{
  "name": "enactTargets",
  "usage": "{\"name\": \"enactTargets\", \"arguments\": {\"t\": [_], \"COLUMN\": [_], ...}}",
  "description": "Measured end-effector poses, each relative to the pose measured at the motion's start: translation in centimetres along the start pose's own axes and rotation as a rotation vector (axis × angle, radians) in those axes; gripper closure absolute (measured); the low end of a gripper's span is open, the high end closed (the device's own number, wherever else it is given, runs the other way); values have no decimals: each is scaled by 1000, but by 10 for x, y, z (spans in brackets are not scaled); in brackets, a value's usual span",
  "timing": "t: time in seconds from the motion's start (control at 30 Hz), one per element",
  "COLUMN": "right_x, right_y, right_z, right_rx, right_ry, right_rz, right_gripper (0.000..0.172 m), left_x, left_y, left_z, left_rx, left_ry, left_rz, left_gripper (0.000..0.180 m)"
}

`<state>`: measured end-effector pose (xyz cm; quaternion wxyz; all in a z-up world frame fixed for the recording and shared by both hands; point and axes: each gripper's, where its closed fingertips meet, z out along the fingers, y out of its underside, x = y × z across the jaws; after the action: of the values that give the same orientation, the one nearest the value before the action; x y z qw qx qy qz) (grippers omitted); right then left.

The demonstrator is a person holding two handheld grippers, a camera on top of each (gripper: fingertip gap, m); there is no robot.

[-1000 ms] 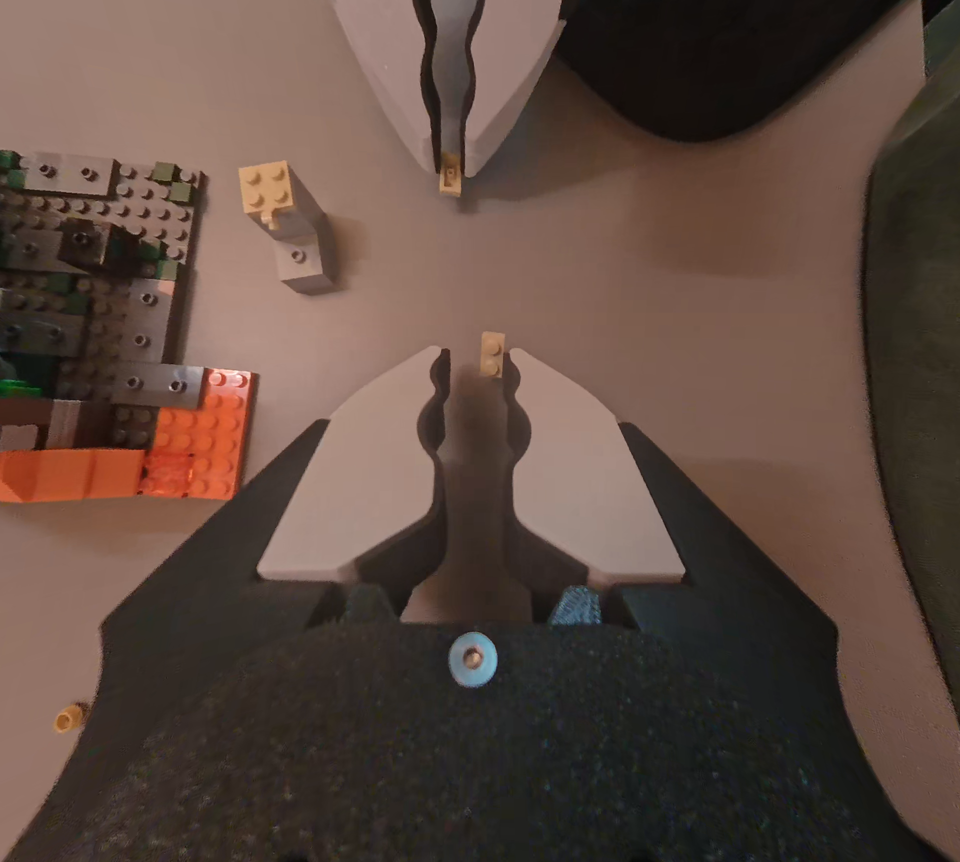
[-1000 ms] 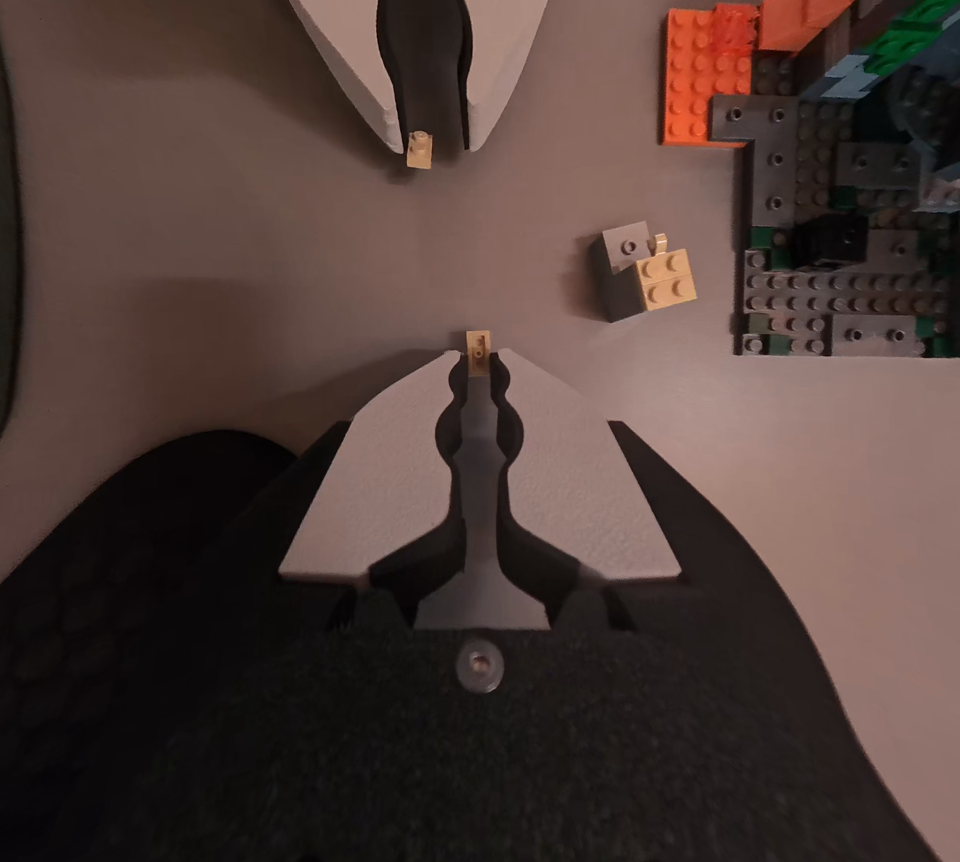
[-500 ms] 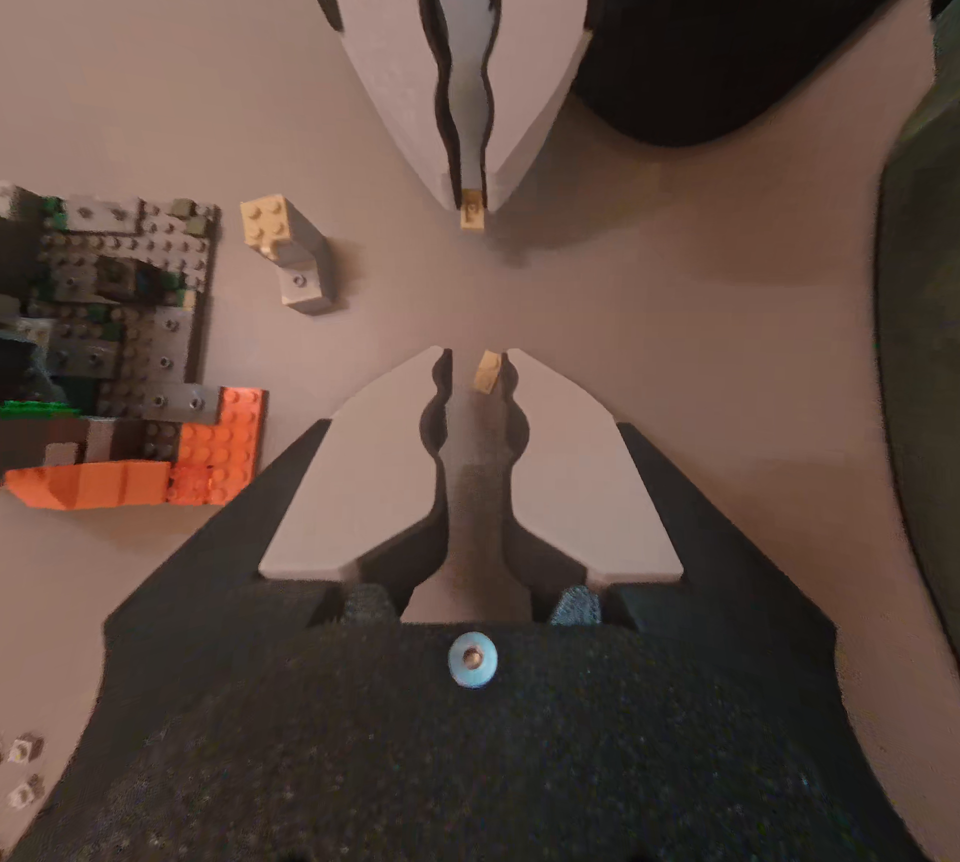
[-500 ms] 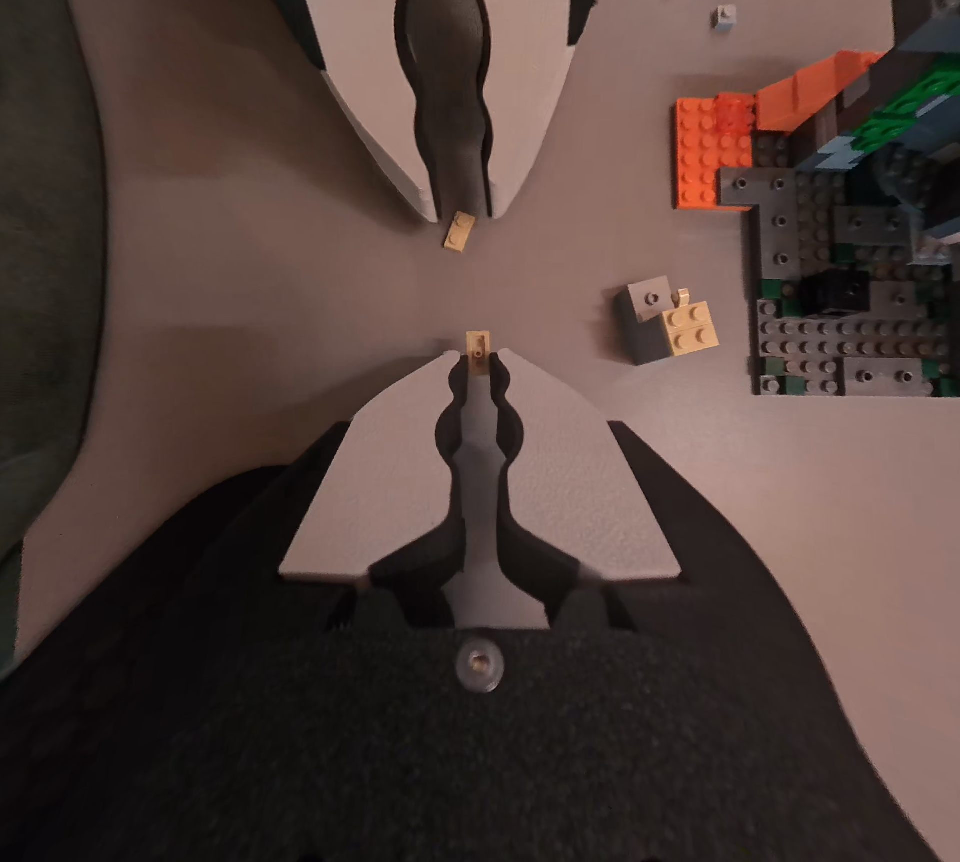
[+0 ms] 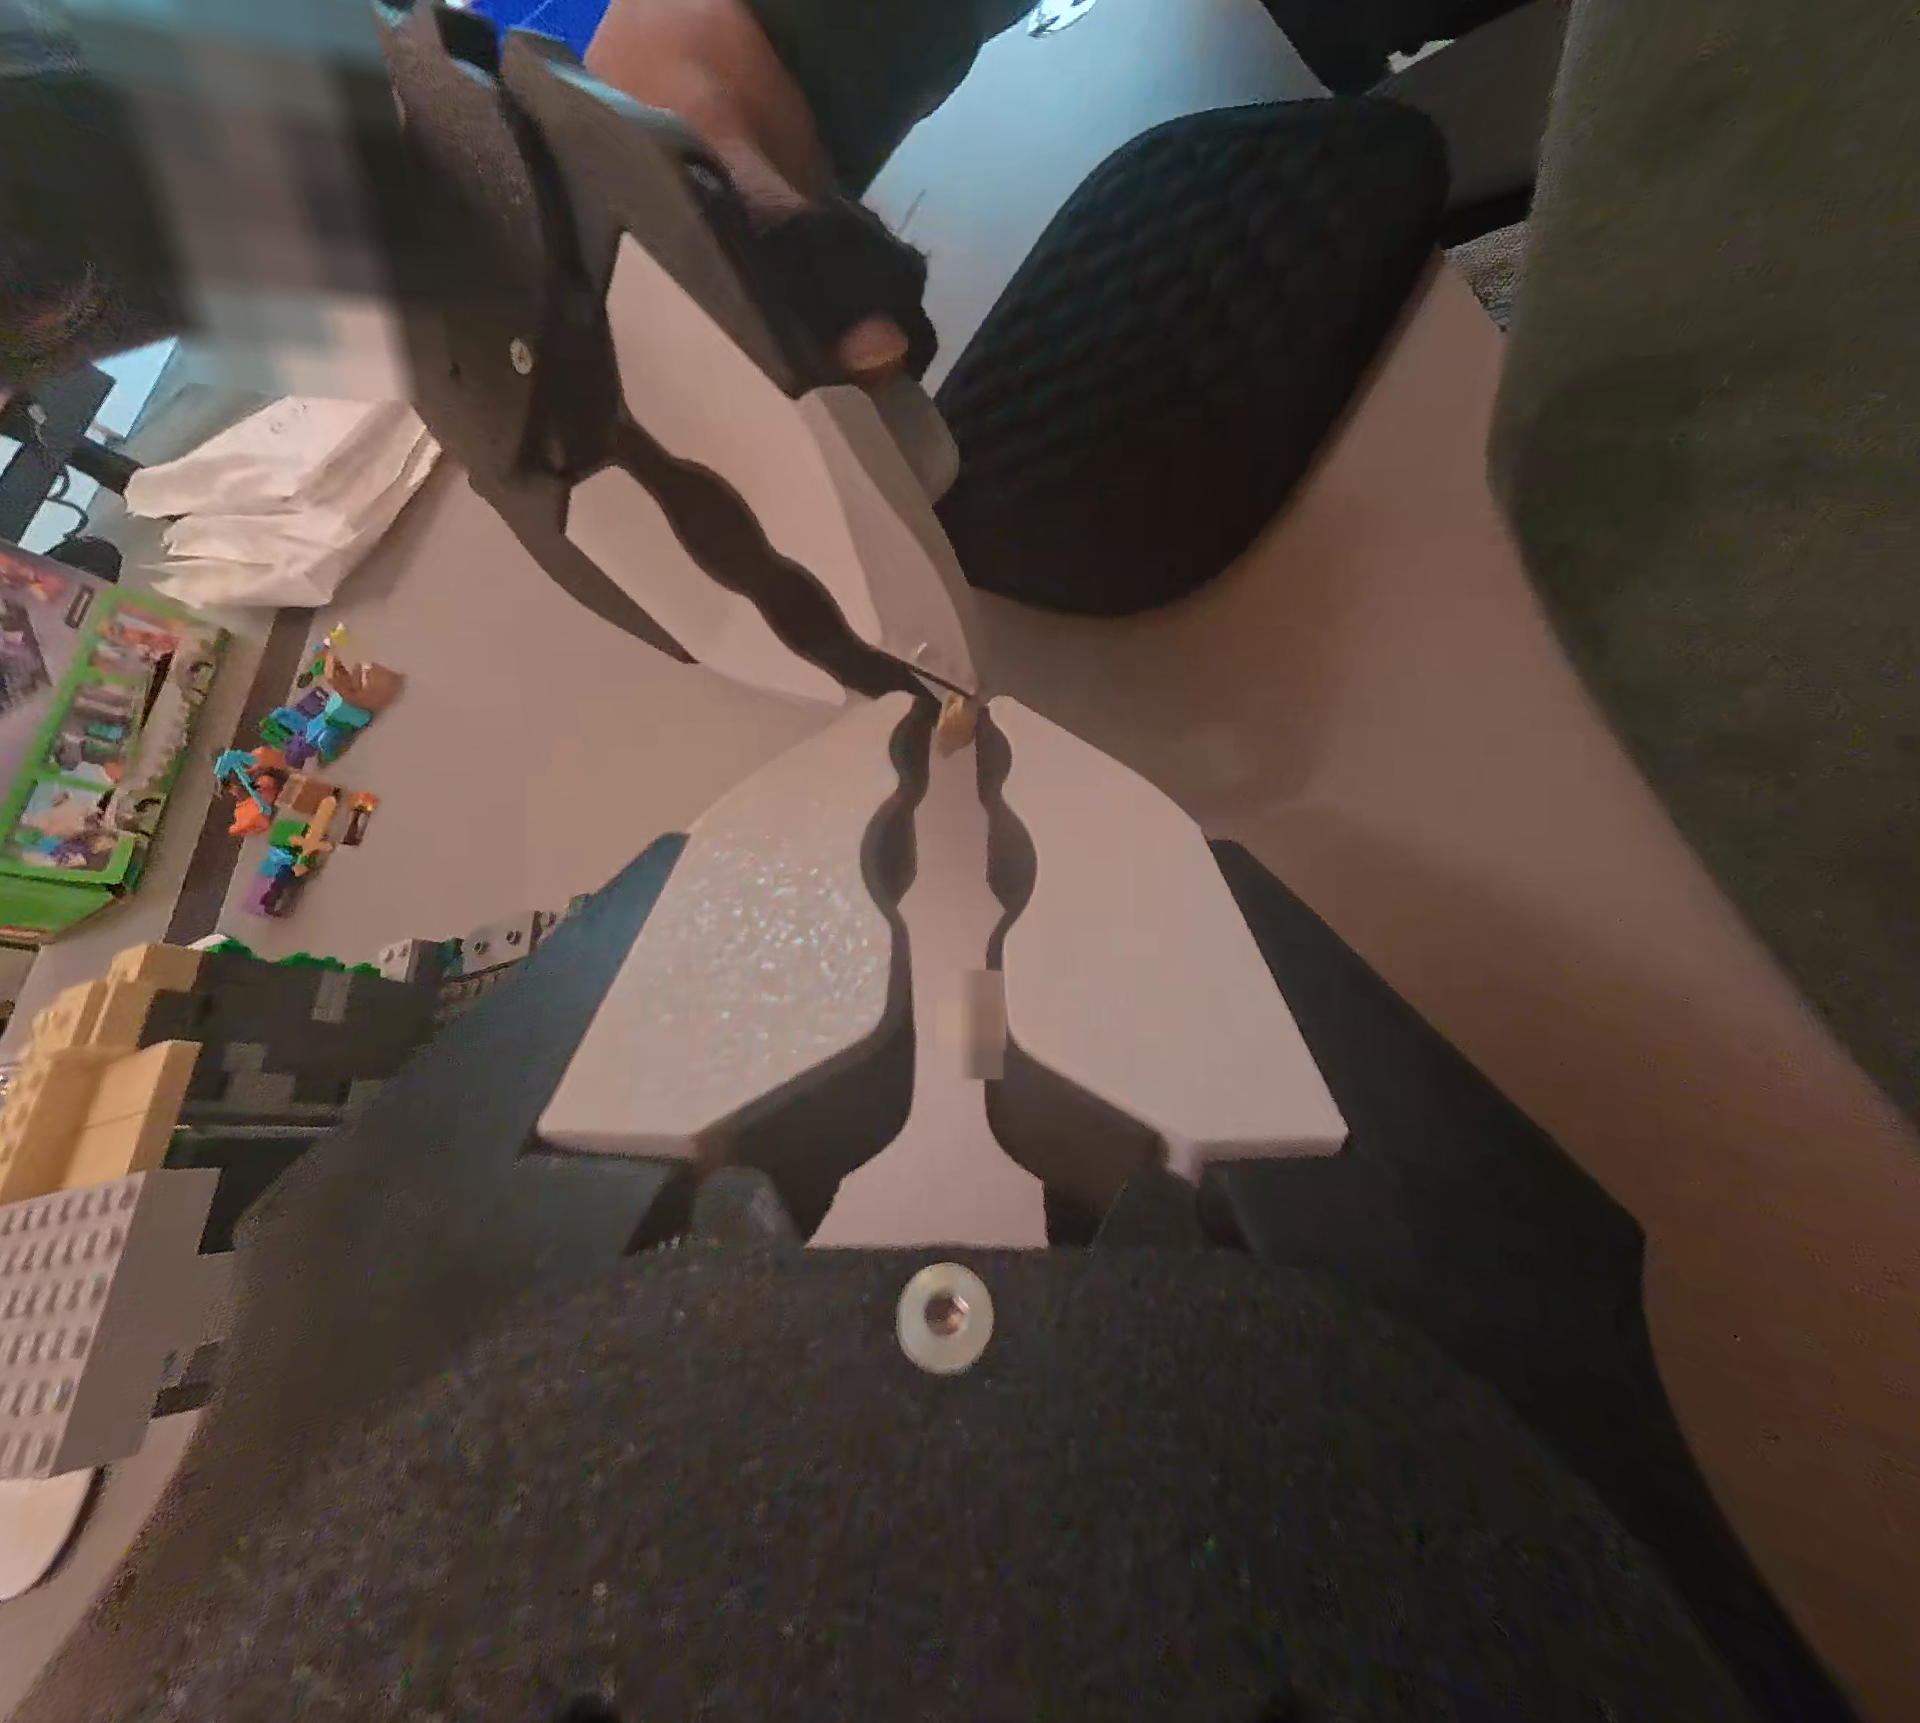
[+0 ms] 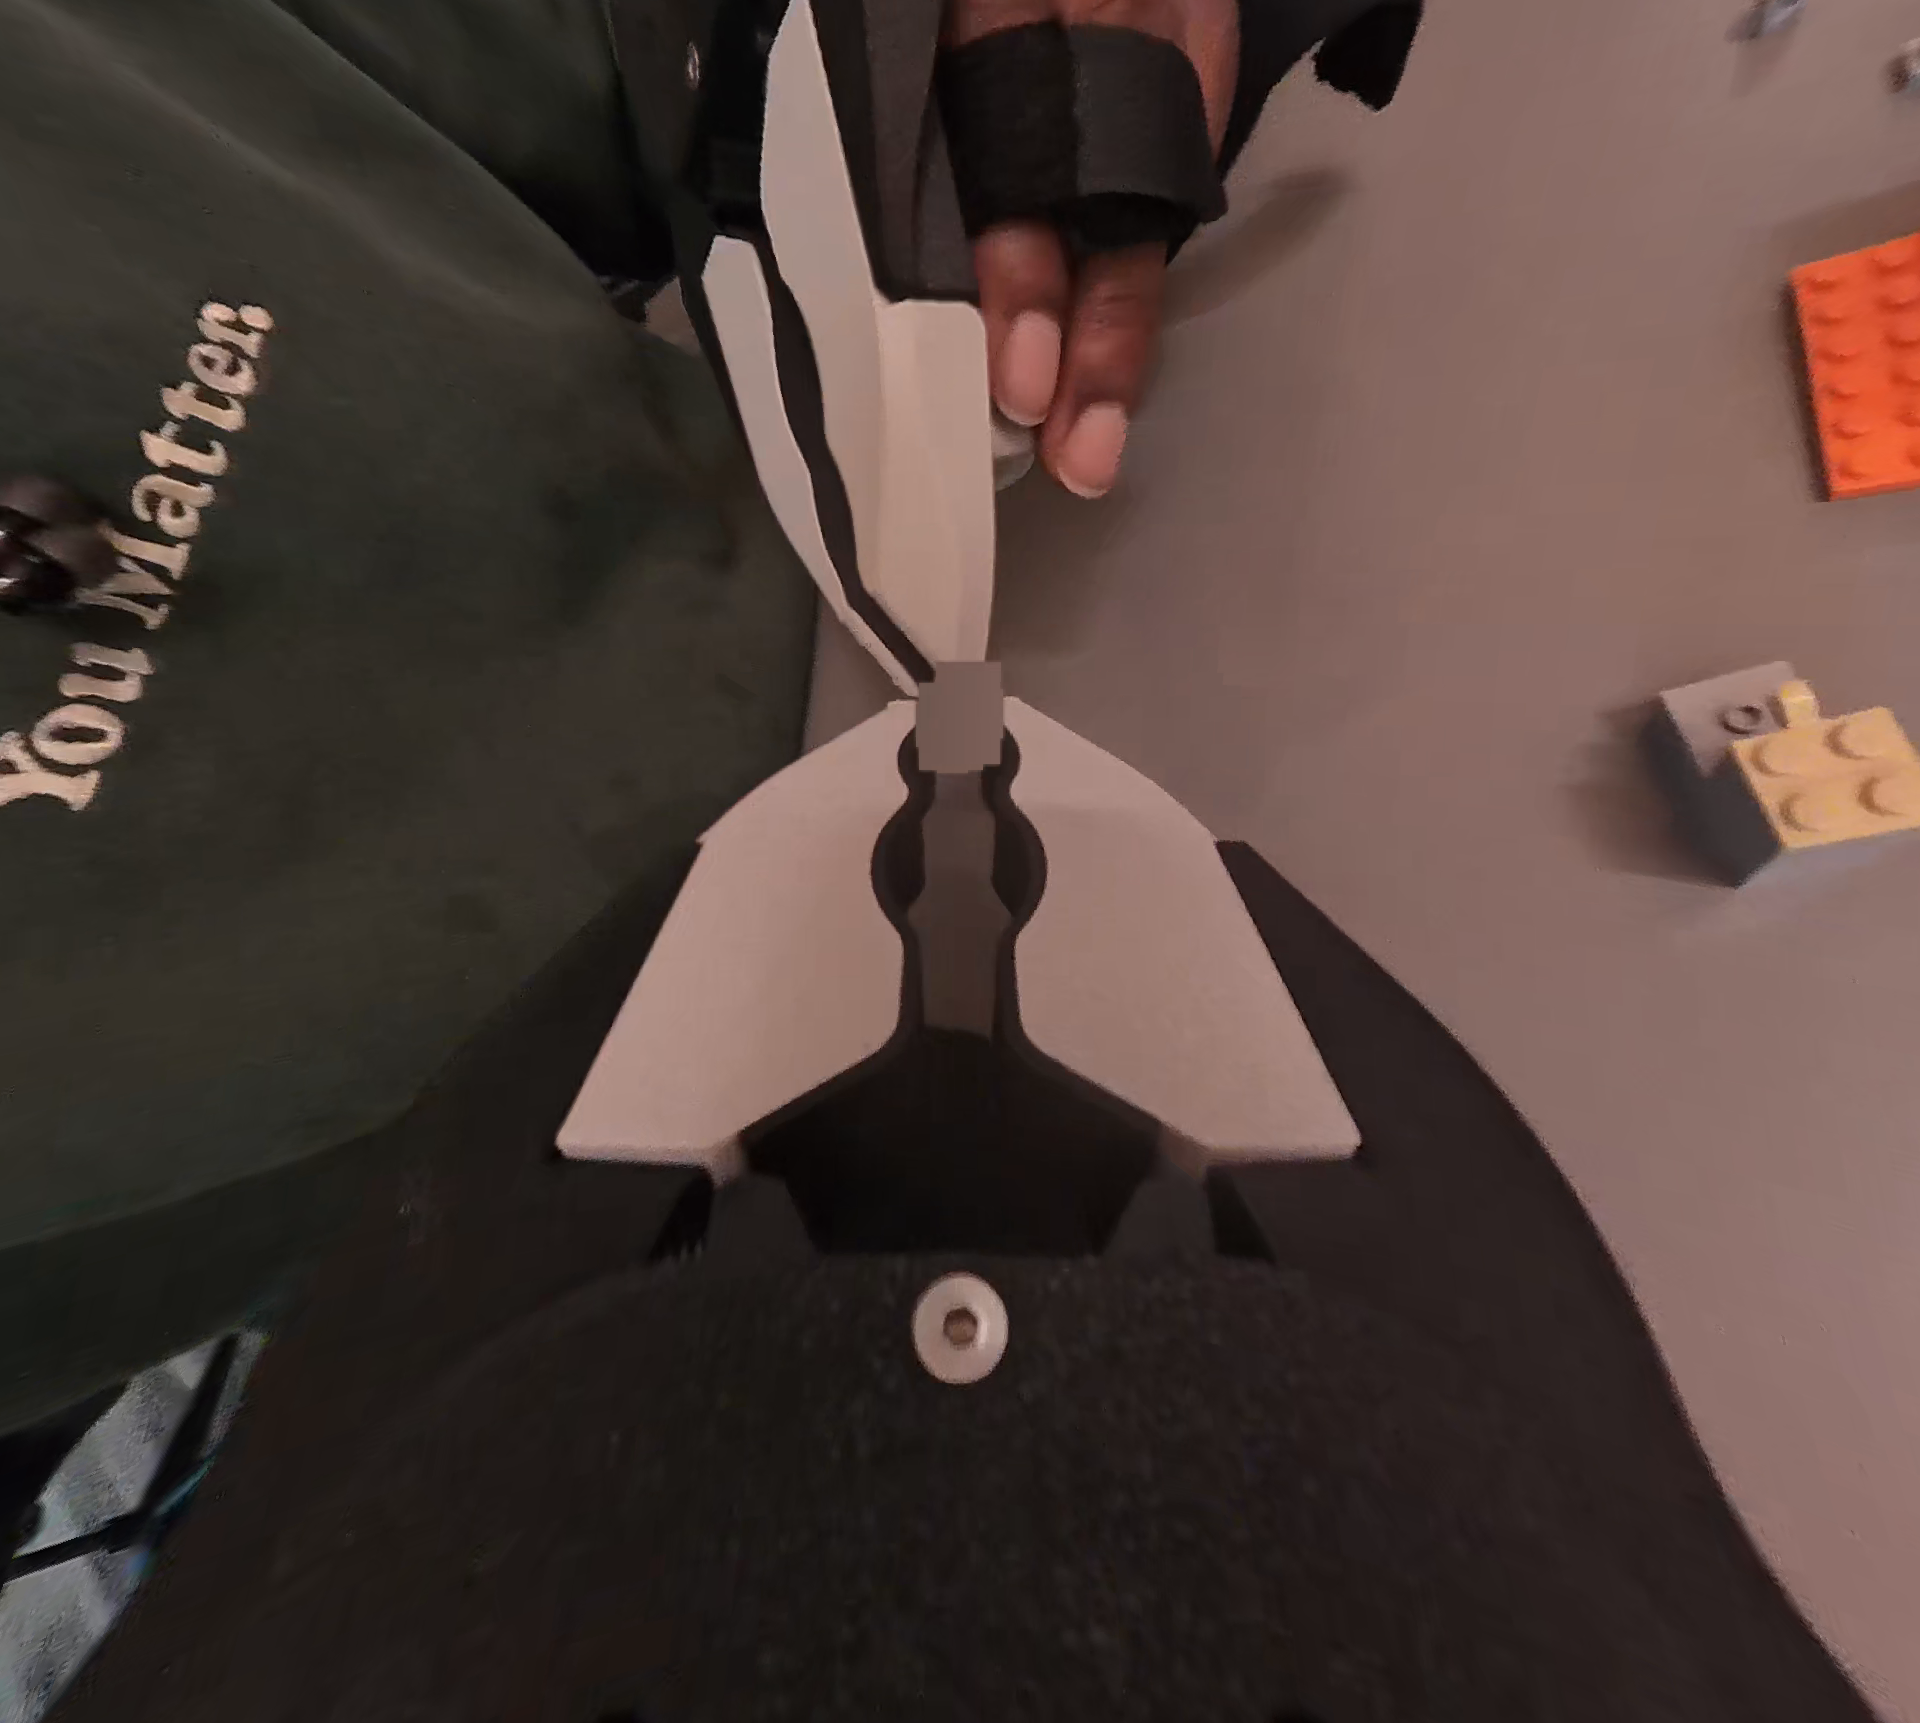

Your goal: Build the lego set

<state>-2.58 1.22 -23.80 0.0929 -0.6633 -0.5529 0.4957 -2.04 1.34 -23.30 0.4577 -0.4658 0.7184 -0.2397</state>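
- Left gripper (image 5: 951, 723): I pinch a small tan piece (image 5: 953, 726) at my fingertips.
- Right gripper (image 5: 961, 686): its tips meet mine; whether they grip anything, I cannot tell.
- Technique, as I judge it: keep both tips aligned, press gently, no twisting.
- Grey-and-tan block (image 6: 1808, 774) lies apart on the table (image 6: 1403, 530).

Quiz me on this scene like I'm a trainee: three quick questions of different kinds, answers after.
1. True or false: the left tool and the right tool are far apart.
2. The small piece at the left tool's tips is: A tan, B blue, C red.
3. Fill in: on the table, up from the grey block with a tan brick, lies a flat ___ plate.
Key: 1 false, their tips nearly meet; 2 A; 3 orange.
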Motion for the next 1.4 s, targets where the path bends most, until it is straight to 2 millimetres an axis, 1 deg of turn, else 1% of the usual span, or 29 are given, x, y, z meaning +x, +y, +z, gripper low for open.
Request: {"name": "enactTargets", "arguments": {"t": [0.17,0.23,0.3,0.37,0.4,0.5,0.6,0.67,0.77,0.9,1.07,1.17,1.2,1.23,1.3,1.4], "right_x": [-7,-9,-10,-9,-4,8,10,11,9,9,10,9,9,8,9,15], "right_y": [-2,-3,-5,-8,-10,-13,-22,-27,-31,-35,-33,-34,-34,-34,-33,-30], "right_z": [-1,-1,-2,-5,-7,-14,-18,-18,-17,-21,-19,-20,-19,-19,-18,-22], "right_rx": [15,39,61,98,114,127,149,149,123,84,3,-12,-16,-9,18,67], "right_ry": [-85,-124,-134,-92,-27,232,481,636,776,919,982,1008,1009,998,948,852], "right_rz": [51,81,75,-5,-71,-350,-625,-774,-924,-1090,-1215,-1265,-1267,-1251,-1165,-971], "right_gripper": [164,164,164,161,159,158,156,155,153,154,155,164,164,164,164,164], "left_x": [4,5,4,0,-2,-8,-15,-20,-27,-32,-33,-34,-34,-33,-33,-33], "left_y": [-5,-6,-7,-6,-4,3,3,2,-1,-4,-10,-10,-10,-10,-9,2], "left_z": [-2,-3,-4,-7,-8,-12,-15,-16,-16,-17,-17,-17,-17,-17,-17,-13], "left_rx": [23,29,49,79,88,124,203,255,329,405,454,460,460,459,450,374], "left_ry": [12,16,26,42,56,98,167,213,278,354,417,424,427,427,409,317], "left_rz": [8,-18,-87,-210,-287,-535,-794,-947,-1129,-1294,-1390,-1407,-1405,-1401,-1361,-1234], "left_gripper": [176,177,178,178,178,178,178,178,178,178,178,178,178,177,177,171]}}
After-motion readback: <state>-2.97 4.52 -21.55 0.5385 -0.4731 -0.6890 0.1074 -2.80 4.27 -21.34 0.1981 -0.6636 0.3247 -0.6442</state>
